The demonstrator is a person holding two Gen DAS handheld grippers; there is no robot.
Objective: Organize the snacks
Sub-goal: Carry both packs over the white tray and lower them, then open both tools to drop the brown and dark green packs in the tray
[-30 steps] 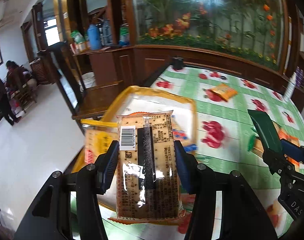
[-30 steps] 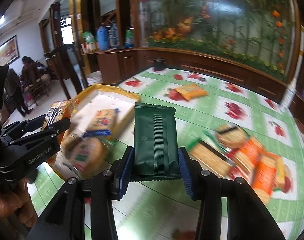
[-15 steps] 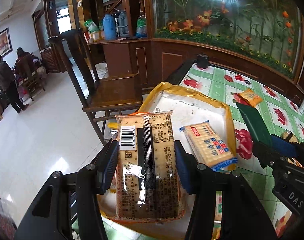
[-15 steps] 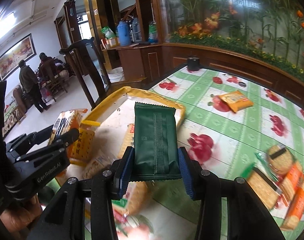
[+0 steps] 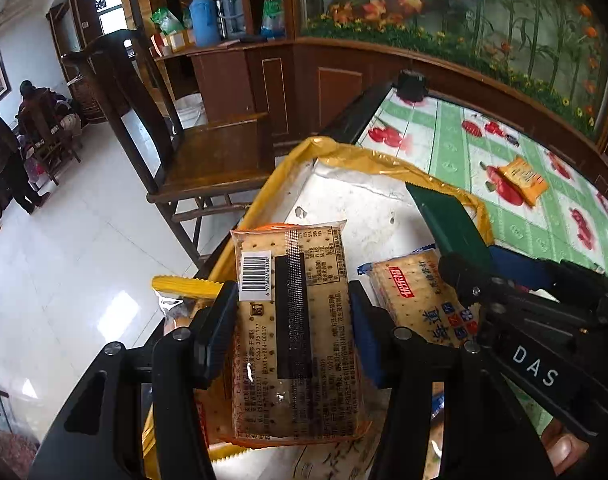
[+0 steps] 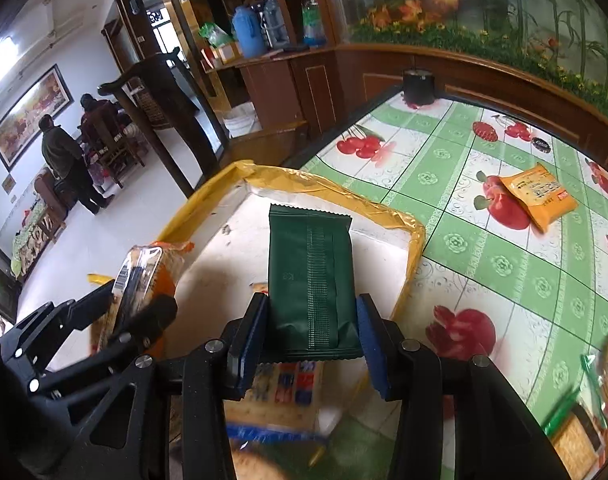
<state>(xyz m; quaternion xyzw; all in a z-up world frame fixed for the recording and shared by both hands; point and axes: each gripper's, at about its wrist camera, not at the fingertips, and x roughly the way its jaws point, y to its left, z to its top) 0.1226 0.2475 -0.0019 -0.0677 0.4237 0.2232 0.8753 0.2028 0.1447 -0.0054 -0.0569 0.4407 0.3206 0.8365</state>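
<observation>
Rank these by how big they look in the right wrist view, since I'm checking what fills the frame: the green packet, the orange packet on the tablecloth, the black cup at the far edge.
1. Green packet, though it is nearest the camera, so unsure.
2. Orange packet.
3. Black cup, farthest away.

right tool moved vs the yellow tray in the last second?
Yes. The right tool, shut on the green packet, has come from above the tablecloth beside the yellow tray to over it.
</observation>
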